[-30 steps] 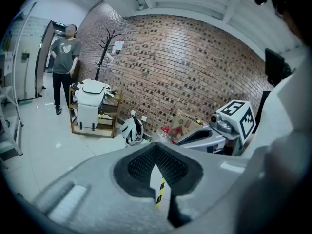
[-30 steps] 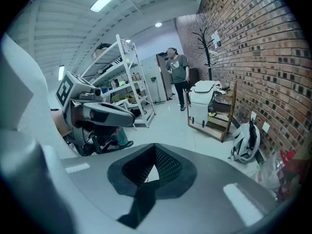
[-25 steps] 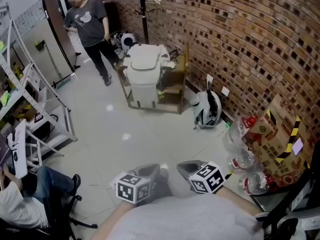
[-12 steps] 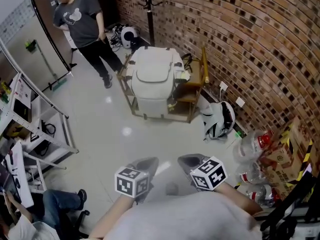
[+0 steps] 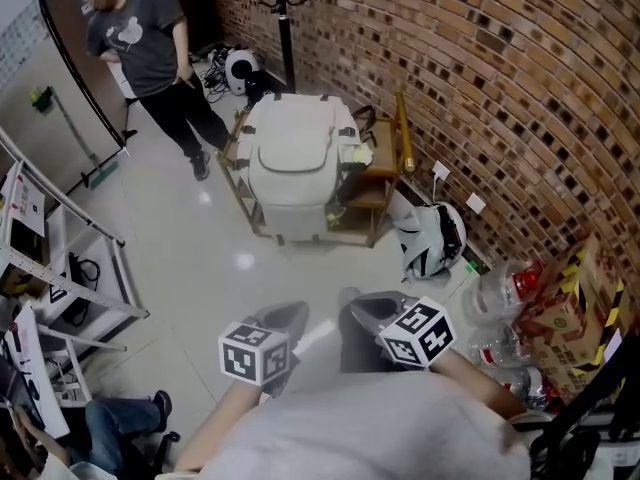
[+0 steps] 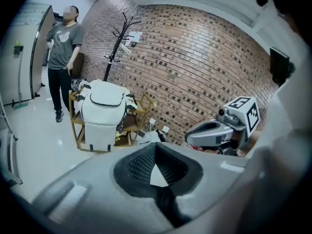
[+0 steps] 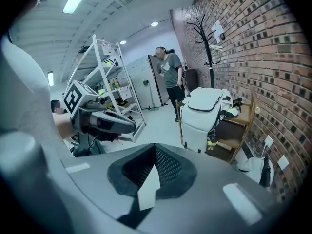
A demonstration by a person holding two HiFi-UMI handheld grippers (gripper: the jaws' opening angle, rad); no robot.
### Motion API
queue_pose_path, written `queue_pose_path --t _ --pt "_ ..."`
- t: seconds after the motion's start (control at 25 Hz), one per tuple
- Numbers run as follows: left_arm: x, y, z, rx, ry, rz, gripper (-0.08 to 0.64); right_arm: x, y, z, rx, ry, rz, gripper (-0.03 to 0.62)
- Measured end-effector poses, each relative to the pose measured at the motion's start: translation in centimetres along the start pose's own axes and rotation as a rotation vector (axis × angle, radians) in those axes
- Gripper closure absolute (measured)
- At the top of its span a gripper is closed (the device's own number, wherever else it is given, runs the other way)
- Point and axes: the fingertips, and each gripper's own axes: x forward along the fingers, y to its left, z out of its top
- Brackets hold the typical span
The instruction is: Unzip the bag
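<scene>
The white bag (image 5: 295,163) lies on a wooden stand across the floor, a good way ahead of both grippers; its dark zip line runs round the lid and looks closed. The bag (image 6: 103,108) shows in the left gripper view too, and the bag (image 7: 204,113) in the right gripper view. My left gripper (image 5: 285,320) and right gripper (image 5: 362,313) are held side by side close to my body. Both are shut and hold nothing. Neither touches the bag.
The wooden stand (image 5: 385,183) sits against a brick wall (image 5: 480,78) with a coat rack (image 5: 285,18) behind it. A person (image 5: 150,48) stands at the back left. A helmet-like white thing (image 5: 430,238) and plastic bottles (image 5: 495,298) lie by the wall. A metal shelf (image 5: 60,268) stands left.
The view has shifted toward the bag, which now looks larger and nearer the middle. Both grippers stay shut near my body.
</scene>
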Motion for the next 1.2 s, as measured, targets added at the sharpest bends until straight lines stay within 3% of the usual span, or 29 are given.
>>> queue_pose_path --t 0.28,0.48,0.64,0.84,1.0,1.2 --pt "5.3 2.2 3.4 0.021 0.029 0.018 0.559 2.3 -5.3 2.4 -0.015 -0.006 0.069 0.594" --pt "10.6 5.8 6.4 -0.022 0.058 0.03 0.559 5.6 -10.6 5.3 0.035 0.004 0.133 0.594" --pt "15.1 9.4 10.7 -0.053 0.058 0.041 0.559 8.2 -16.7 8.1 0.018 0.04 0.126 0.594" --pt "19.2 13.3 16.8 -0.057 0.04 0.073 0.56 10.2 -23.7 13.6 0.019 0.017 0.137 0.594" --pt "21.2 15.0 17.9 -0.092 0.05 0.079 0.56 11.8 -26.6 16.5 0.004 0.008 0.146 0.594" --pt "22.1 17.1 18.7 -0.109 0.065 0.097 0.56 13.7 -29.0 16.6 0.031 0.039 0.129 0.594"
